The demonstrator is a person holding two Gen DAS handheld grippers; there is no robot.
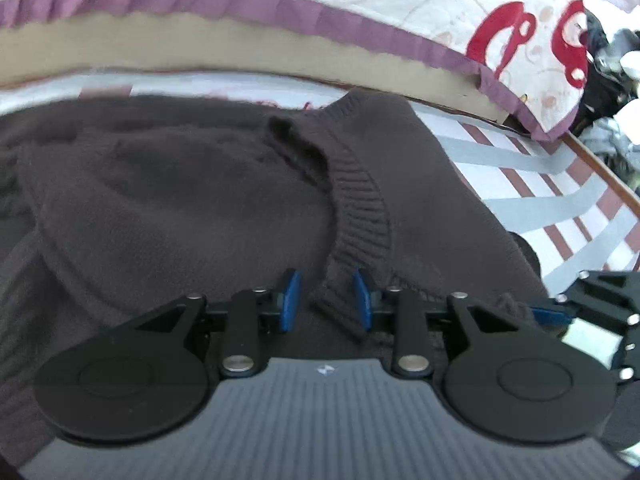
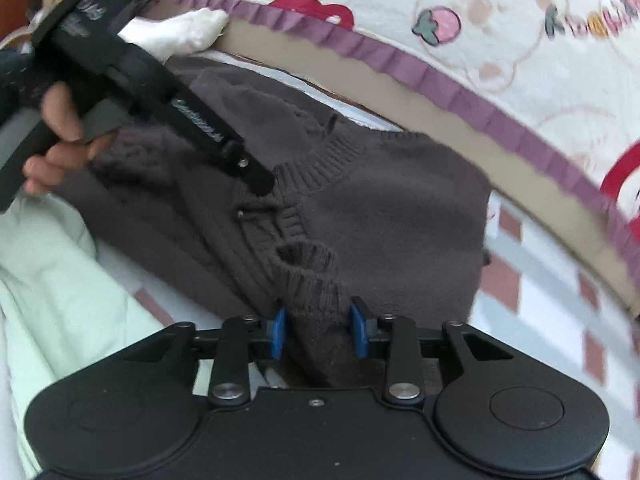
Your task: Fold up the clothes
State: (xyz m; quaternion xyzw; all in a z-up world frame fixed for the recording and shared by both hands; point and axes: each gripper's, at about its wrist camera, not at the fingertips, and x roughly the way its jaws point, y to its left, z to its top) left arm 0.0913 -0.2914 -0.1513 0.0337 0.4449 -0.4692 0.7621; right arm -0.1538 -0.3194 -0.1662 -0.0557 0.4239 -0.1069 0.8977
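A dark brown knit sweater (image 1: 180, 200) lies crumpled on the bed. In the left wrist view its ribbed band (image 1: 360, 216) runs down between the blue pads of my left gripper (image 1: 326, 300); the jaws stand apart with a gap beside the left pad. My right gripper (image 1: 548, 314) shows at the right edge. In the right wrist view a ribbed sleeve cuff (image 2: 308, 276) lies between the pads of my right gripper (image 2: 319, 334), which stand apart without squeezing it. A hand (image 2: 60, 136) holds my left gripper (image 2: 260, 182), its tip on the sweater (image 2: 400, 216) near the collar.
A white quilt with red prints and a purple ruffle (image 1: 320, 12) borders the far side, above a tan band (image 2: 440, 108). The sheet has red and grey checks (image 1: 540, 184). Pale green cloth (image 2: 52, 280) lies at the left, and dark clutter (image 1: 604, 80) sits at the far right.
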